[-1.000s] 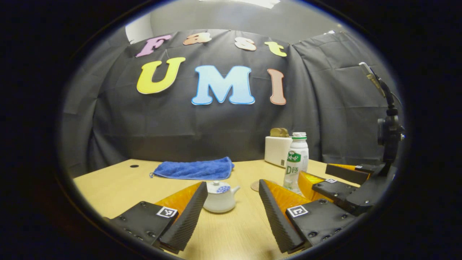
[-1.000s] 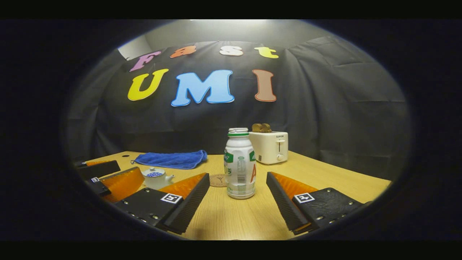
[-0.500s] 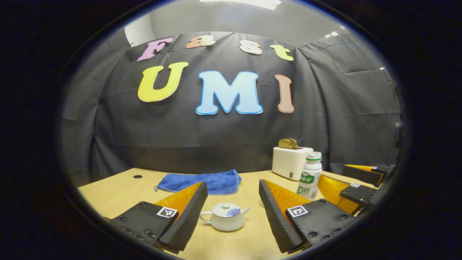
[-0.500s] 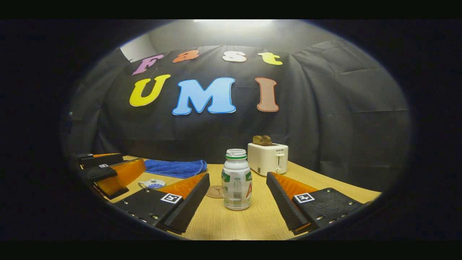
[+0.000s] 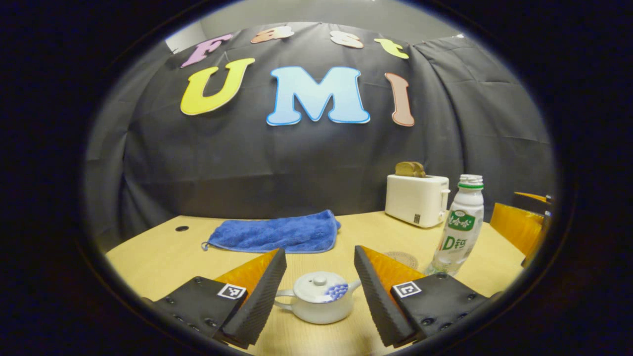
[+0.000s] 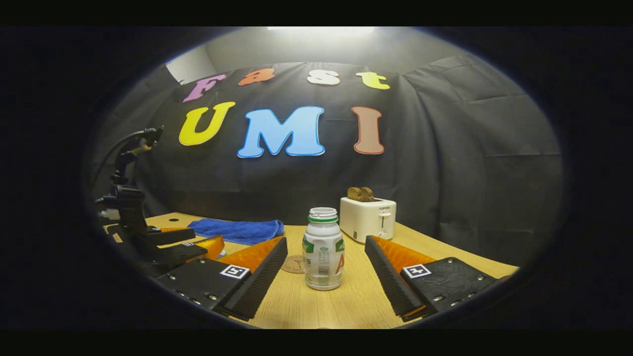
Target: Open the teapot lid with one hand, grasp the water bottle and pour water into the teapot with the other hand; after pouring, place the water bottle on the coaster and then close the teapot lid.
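A small white teapot (image 5: 319,298) with a blue pattern and its lid on sits on the wooden table (image 5: 163,259), between the tips of my open left gripper (image 5: 319,287). The capless white water bottle (image 6: 323,249) stands upright just ahead of my open right gripper (image 6: 326,277), apart from its fingers. The same water bottle (image 5: 459,226) stands at the right in the left gripper view. A round brown coaster (image 6: 294,264) lies just left of the bottle; the coaster (image 5: 403,258) also lies behind my left gripper's right finger. The left gripper (image 6: 190,244) also appears at the left of the right gripper view.
A blue towel (image 5: 277,232) lies at the back of the table. A white toaster (image 5: 416,199) with bread in it stands at the back right. The black cloth wall closes off the rear.
My left gripper has moved closer to the teapot, which now lies between its fingertips. The right gripper has hardly shifted; the bottle stays ahead of it.
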`<state>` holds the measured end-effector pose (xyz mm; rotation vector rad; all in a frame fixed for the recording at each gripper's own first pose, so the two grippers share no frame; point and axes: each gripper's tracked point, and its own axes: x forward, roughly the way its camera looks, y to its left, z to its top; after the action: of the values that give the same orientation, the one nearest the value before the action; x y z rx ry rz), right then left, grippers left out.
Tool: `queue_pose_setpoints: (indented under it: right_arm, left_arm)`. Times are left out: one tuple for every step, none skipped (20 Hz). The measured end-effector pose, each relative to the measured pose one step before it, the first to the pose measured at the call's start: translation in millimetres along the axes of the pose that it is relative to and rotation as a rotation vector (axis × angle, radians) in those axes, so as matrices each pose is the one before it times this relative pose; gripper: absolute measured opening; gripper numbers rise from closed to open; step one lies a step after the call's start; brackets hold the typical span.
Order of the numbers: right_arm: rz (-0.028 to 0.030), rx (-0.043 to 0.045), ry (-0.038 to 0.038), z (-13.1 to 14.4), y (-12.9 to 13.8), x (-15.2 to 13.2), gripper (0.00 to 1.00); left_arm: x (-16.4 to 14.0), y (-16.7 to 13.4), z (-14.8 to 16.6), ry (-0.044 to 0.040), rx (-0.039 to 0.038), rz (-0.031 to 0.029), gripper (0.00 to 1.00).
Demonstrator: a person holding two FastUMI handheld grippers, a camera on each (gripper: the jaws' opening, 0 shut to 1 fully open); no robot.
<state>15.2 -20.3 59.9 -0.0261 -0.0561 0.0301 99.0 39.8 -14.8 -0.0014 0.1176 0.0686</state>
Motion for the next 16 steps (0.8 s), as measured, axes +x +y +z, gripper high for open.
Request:
queue_pose_setpoints:
  right_arm:
    - [-0.00175,0.00157,0.00163,-0.45,-1.22,1.13,0.97]
    - [-0.00155,0.00251,0.00394,-2.08,-0.77,0.69,0.97]
    - [-0.00076,0.00322,0.00406,-0.92,-0.60,1.09,0.97]
    - [-0.00008,0.00268,0.00440,-1.77,-0.67,0.99,0.97]
    - [-0.00060,0.00101,0.00399,-0.30,-0.30,0.47,0.97]
    - [-0.00043,0.00065,0.00362,-2.06,-0.72,0.86,0.97]
    - [0.00043,0.00072,0.00303,-0.88,-0.07,0.54,0.97]
    - [0.00091,0.00146,0.00331,-1.64,0.02,0.26,0.97]
    - [0.00072,0.00259,0.00322,-0.80,-0.36,0.14,0.97]
    - [0.00036,0.00326,0.00266,-1.54,-0.55,0.03,0.97]
    - [-0.00126,0.00371,0.00121,0.00,-1.29,-0.35,0.97]
    - [-0.00259,0.00266,0.00128,-0.49,-0.97,0.53,0.97]
    - [-0.00338,0.00186,0.00159,-0.76,-1.23,0.85,0.97]
    - [-0.00234,0.00079,0.00257,-1.52,-1.35,-1.14,0.97]
    - [-0.00145,0.00096,0.00193,0.06,-1.00,-0.21,0.97]
    - [-0.00205,0.00088,0.00289,-1.40,-1.11,0.27,0.97]
  left_arm:
    - [2.88,-0.61,-2.35,0.00739,-0.00166,-0.00166,0.95]
    - [1.83,-0.71,-2.47,0.00646,-0.00058,-0.00205,0.91]
    - [1.71,-0.41,-2.02,0.00735,0.00141,-0.00033,0.92]
    - [2.49,-0.03,-3.07,0.00609,0.00097,0.00049,0.92]
    - [1.29,0.05,-1.27,0.00616,-0.00073,-0.00107,0.89]
    - [-0.13,0.87,-0.71,0.00404,-0.00051,0.00304,0.86]
    - [0.37,0.94,-1.26,0.00587,-0.00120,0.00313,0.83]
    - [1.09,0.72,-2.56,0.00670,-0.00131,0.00132,0.80]
    - [1.43,0.95,-2.45,0.00826,-0.00012,0.00276,0.77]
    - [0.19,1.77,-3.03,0.00911,0.00274,0.01014,0.73]
    - [0.48,2.03,1.37,-0.00253,0.00322,0.00390,0.70]
    - [-0.04,-1.17,1.01,-0.00033,-0.00019,-0.00156,0.65]
    - [0.77,-0.24,-0.07,0.00296,0.00167,0.00072,0.66]
    - [0.64,-0.66,-0.67,0.00022,0.00185,-0.00044,0.64]
    - [-0.20,-0.31,0.56,-0.00007,0.00367,0.00013,0.63]
    - [0.20,0.10,-0.06,-0.00139,0.00613,0.00189,0.61]
